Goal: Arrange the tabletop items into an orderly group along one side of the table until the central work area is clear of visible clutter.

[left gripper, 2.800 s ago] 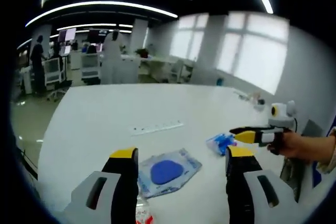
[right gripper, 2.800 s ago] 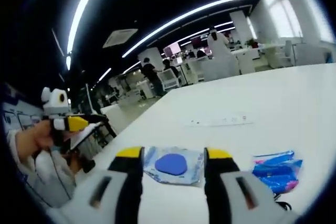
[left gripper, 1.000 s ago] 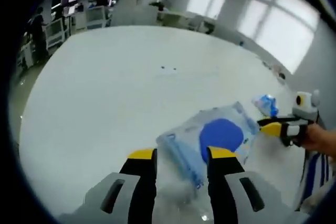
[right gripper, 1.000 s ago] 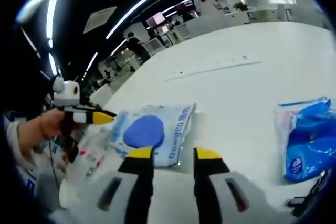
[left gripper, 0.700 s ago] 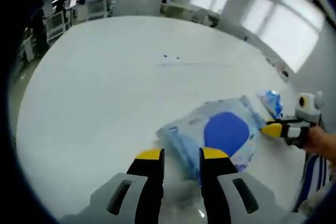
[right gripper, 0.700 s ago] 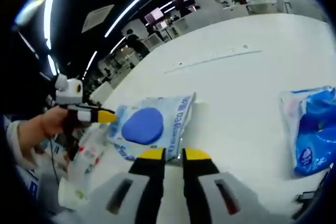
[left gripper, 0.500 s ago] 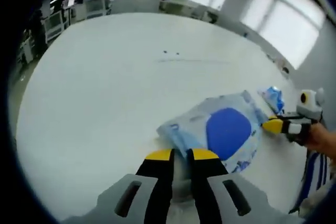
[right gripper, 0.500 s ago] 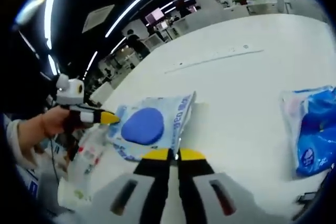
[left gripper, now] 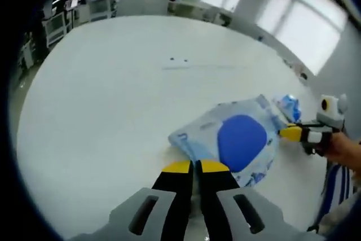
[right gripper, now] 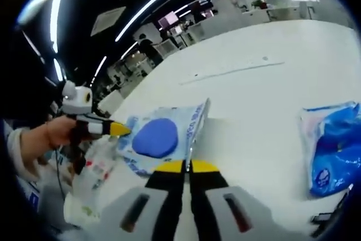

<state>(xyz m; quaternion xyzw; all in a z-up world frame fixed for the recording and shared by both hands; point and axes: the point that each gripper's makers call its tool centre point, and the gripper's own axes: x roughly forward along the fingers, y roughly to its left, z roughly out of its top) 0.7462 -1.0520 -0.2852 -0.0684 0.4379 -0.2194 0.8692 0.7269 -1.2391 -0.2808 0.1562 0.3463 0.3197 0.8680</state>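
A: Where does the clear packet with the blue disc (left gripper: 240,141) lie?
B: On the white surface (left gripper: 113,100), toward its near right side in the left gripper view, with one edge lifted. The left claw (left gripper: 193,166) has its jaws pressed together on the packet's near edge, and the right claw (right gripper: 186,166) is likewise clamped on the opposite edge, as seen in the right gripper view, where the same packet (right gripper: 161,136) sits just ahead of the yellow tips.

A: And the other items?
B: A blue plastic bag (right gripper: 331,148) rests on the surface to the right in the right gripper view, well apart from the packet. A small part of it (left gripper: 289,105) peeks out beyond the packet in the left gripper view. A white packet with red print (right gripper: 96,170) lies near the surface's edge beneath the person's hand (right gripper: 53,131)
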